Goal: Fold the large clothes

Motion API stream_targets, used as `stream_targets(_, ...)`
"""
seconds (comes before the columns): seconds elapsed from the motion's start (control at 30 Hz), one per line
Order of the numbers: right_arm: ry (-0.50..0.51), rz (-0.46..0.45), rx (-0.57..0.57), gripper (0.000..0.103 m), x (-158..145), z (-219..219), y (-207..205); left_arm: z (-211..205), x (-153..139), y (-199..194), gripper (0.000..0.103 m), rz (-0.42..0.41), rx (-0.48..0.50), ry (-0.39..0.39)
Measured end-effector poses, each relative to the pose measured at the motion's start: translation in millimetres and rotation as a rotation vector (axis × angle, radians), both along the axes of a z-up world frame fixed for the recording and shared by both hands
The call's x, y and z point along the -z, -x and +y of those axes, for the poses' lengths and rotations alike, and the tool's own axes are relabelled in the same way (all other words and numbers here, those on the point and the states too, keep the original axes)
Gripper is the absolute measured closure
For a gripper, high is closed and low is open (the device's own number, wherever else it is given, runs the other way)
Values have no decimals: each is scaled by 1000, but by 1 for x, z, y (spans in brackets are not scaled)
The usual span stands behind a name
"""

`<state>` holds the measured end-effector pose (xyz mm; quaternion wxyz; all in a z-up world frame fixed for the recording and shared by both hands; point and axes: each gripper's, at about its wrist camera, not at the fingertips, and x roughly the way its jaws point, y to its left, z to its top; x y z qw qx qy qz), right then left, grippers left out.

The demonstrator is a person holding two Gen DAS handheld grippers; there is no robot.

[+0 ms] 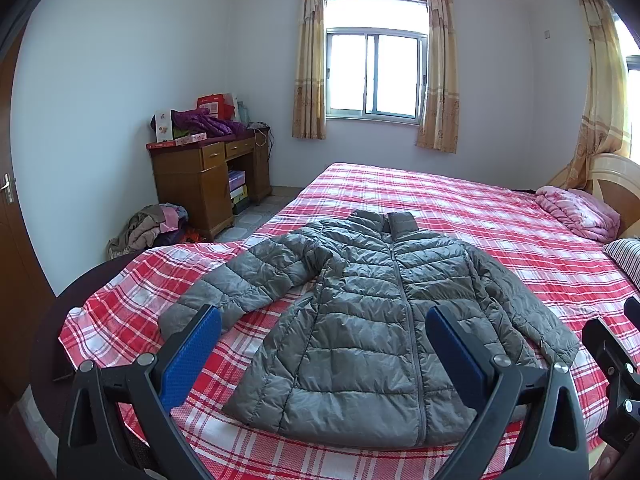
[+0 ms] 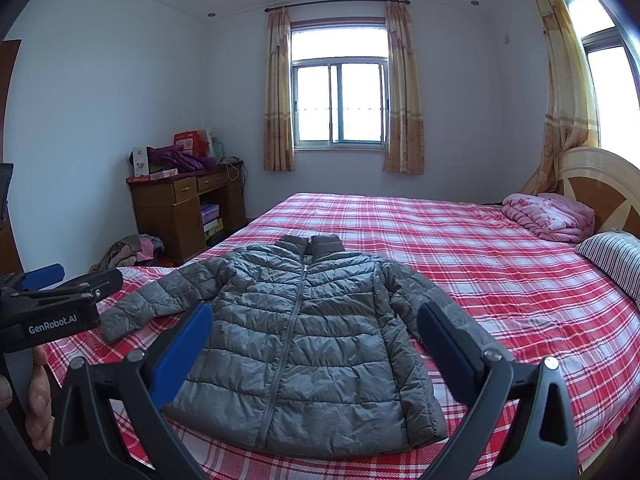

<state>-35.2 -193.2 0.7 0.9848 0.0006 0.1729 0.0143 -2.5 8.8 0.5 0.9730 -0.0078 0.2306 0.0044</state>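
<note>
A grey quilted puffer jacket [image 1: 360, 320] lies flat, zipped, front up, on the red plaid bed [image 1: 500, 216], collar away from me, left sleeve spread outward, right sleeve along its side. It also shows in the right wrist view [image 2: 304, 344]. My left gripper [image 1: 324, 320] is open and empty, held above the jacket's hem near the bed's foot. My right gripper [image 2: 316, 320] is open and empty, likewise above the hem. The left gripper's body [image 2: 52, 304] shows at the left of the right wrist view; the right gripper's body [image 1: 616, 376] shows at the right of the left wrist view.
A folded pink quilt [image 2: 548, 216] and a striped pillow [image 2: 616, 260] lie by the headboard [image 2: 600, 184]. A wooden desk [image 1: 208, 184] piled with purple clothing and boxes stands at the far left wall. A heap of clothes [image 1: 152, 228] lies on the floor beside it.
</note>
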Motion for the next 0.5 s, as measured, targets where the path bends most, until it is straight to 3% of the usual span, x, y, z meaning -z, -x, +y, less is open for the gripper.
stream_targets(0.5,-9,18,-7,0,13,1,-9,0,12,-12,1,39,3,19)
